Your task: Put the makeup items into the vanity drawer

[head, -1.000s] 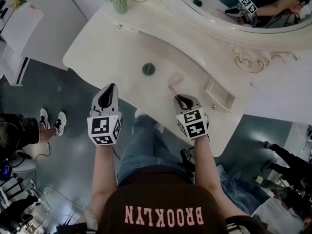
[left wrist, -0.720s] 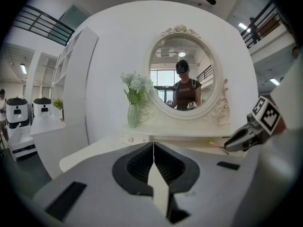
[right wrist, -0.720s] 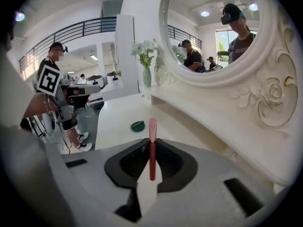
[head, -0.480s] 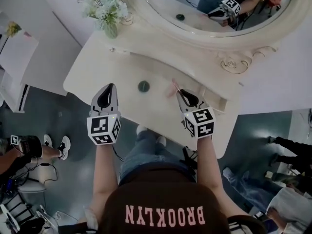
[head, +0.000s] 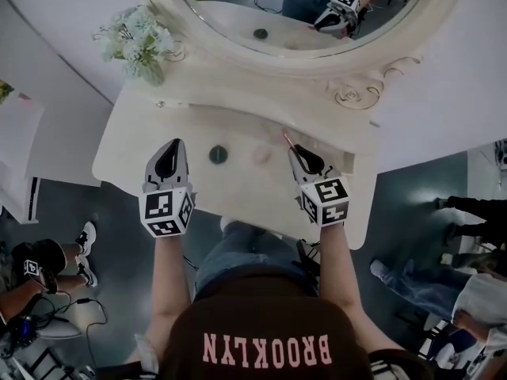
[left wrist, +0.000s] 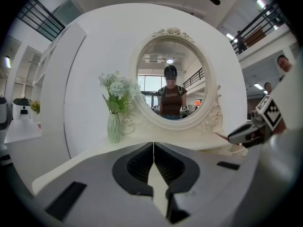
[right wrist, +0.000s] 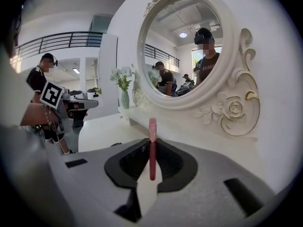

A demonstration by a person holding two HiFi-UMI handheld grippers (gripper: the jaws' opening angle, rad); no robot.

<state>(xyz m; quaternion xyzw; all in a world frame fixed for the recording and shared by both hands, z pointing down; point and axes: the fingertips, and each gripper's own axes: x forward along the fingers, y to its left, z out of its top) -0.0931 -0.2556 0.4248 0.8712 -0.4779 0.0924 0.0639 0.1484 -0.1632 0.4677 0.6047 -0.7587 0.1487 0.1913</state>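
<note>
- Standing against the wall: one white vanity worktop, with one oval mirror above it.
- One vase of flowers, rear left corner.
- Two tools over the front edge: left tool, jaws together, nothing between them; right tool, clamped on a stick.
- Two round items on the worktop between the tools: one dark compact, one pale pink disc.
- One slim pink stick, held clear of the worktop.

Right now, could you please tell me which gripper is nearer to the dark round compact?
Left. The left gripper hovers just left of the dark round compact; the right gripper, shut on a pink stick, is farther right, past the pale pink item.
</note>
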